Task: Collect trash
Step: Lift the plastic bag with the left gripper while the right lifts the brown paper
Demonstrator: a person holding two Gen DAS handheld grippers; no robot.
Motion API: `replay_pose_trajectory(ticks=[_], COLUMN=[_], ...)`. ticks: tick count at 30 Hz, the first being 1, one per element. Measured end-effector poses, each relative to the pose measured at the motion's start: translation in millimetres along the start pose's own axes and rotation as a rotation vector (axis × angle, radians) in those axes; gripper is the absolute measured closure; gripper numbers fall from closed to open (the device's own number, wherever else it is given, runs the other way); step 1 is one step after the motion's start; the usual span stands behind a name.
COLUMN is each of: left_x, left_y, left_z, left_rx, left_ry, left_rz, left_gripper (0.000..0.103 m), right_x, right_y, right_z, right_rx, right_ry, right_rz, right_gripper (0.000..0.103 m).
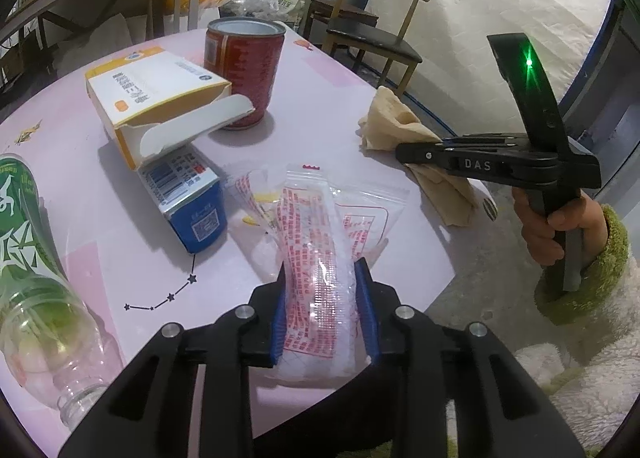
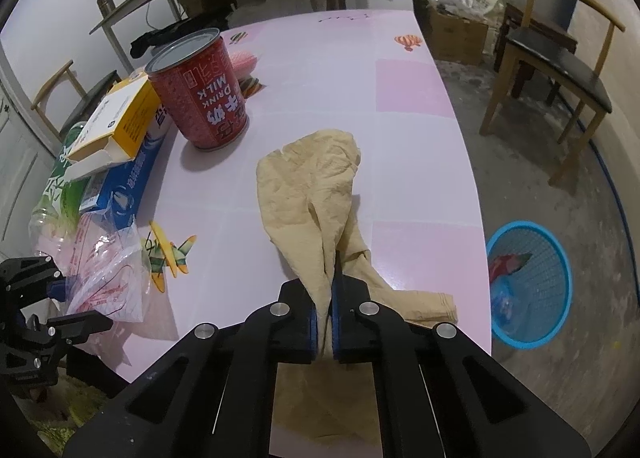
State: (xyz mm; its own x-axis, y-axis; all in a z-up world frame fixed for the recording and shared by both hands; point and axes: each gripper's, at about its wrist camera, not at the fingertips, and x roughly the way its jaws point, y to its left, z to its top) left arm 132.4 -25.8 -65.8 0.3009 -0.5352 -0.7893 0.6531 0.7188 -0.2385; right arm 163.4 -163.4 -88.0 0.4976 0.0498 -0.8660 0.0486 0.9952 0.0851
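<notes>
My left gripper (image 1: 325, 282) is shut on a clear plastic bag with red print (image 1: 316, 258) near the table's front edge; the bag also shows in the right wrist view (image 2: 108, 278). My right gripper (image 2: 330, 290) is shut on a crumpled beige paper towel (image 2: 316, 194) that lies on the pink table (image 2: 420, 162); the towel shows in the left wrist view (image 1: 396, 122) with the right gripper (image 1: 404, 150) on it. A blue mesh trash basket (image 2: 528, 286) stands on the floor to the right of the table, with some trash inside.
On the table are a red milk can (image 1: 244, 70), an open yellow-white box (image 1: 156, 98) on a blue box (image 1: 188, 198), and a green-labelled plastic bottle (image 1: 32, 278) lying at the left. Wooden chairs (image 2: 560, 70) and a cardboard box of clutter (image 2: 460, 30) stand beyond the table.
</notes>
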Motion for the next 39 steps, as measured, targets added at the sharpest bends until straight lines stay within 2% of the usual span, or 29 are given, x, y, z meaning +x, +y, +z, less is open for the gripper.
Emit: replay_pose_trajectory(ticks=[20, 39], left_x=[-25.9, -31.2], left_y=[2.6, 8.1], left_z=[-2.6, -3.6], left_rx=[0.025, 0.019], left_ry=[-0.09, -0.122], left_rz=[-0.081, -0.091], left_gripper=[0.075, 0.075], right_x=[-21.1, -27.7], right_y=[-5.3, -5.0], right_z=[5.3, 6.0], right_rx=[0.045, 0.057], right_ry=[-0.061, -0.076], right_rz=[0.01, 0.016], right_gripper=[0.1, 0.1])
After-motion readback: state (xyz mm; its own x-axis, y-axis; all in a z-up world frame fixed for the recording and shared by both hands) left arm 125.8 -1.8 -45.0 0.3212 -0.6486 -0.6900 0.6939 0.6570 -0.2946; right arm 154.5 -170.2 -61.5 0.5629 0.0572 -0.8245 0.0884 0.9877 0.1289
